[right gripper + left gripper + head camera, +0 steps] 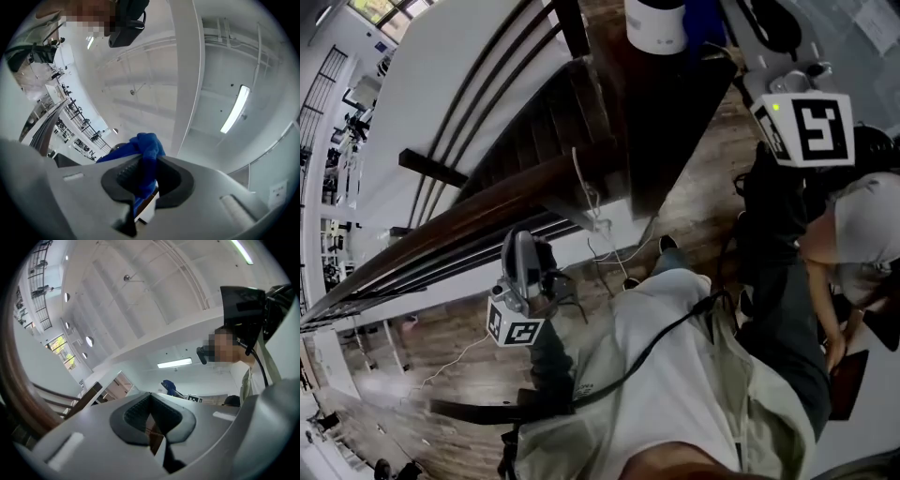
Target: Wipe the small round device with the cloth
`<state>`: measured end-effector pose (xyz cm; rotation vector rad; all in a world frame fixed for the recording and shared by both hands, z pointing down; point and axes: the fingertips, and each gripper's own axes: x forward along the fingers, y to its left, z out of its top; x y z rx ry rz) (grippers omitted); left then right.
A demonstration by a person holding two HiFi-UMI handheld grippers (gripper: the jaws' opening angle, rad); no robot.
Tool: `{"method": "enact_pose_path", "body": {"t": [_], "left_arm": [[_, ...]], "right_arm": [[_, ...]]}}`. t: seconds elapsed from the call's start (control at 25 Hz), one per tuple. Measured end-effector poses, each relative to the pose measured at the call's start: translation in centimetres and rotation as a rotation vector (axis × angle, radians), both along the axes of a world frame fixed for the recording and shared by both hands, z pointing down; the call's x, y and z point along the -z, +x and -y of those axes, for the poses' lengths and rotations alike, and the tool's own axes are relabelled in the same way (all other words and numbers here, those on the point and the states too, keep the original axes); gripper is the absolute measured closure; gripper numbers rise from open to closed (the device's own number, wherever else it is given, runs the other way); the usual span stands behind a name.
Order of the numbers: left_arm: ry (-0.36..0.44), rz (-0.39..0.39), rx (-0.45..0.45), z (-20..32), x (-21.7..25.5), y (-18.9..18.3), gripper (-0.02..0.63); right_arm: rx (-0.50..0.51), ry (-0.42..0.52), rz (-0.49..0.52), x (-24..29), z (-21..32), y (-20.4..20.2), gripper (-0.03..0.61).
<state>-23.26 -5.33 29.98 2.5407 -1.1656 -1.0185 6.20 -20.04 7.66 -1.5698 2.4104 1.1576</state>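
Pinching a crumpled blue fabric cloth [146, 152], the right gripper [145, 182] points at the ceiling [220, 51]; the left gripper [152, 420] has its jaws together, empty; no round device shows.

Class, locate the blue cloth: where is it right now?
In the right gripper view, the blue fabric cloth is clamped between the jaws of the right gripper, its bunched end sticking up toward the white ceiling.

Left tongs [523, 246] near wooden railing [459, 220].

Blue cloth [146, 146], dark brown railing [487, 212]
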Motion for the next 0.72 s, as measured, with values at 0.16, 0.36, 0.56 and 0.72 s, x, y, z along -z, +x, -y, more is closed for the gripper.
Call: {"method": "enact_pose_path", "body": {"t": [0.16, 0.36, 0.56, 0.72], "left_arm": [[0.117, 0.101, -0.032, 2.9, 5.8, 1.6, 0.612], [0.263, 0.212, -0.070, 7.0, 13.4, 6.4, 0.612], [0.345, 0.266, -0.099, 10.4, 18.1, 11.3, 0.612], [0.339, 0.272, -0.102, 13.0, 19.6, 14.5, 0.612]], "right_arm": [[-0.059, -0.019, -0.074, -2.5, -1.2, -0.5, 0.522], [-0.113, 0.112, -0.105, 0.2, -1.7, -0.1, 0.522], [-0.020, 0.168, -0.130, 2.6, -0.7, -1.8, 0.522], [-0.014, 0.130, -0.163, 0.0, -0.9, -0.6, 0.522]]}}
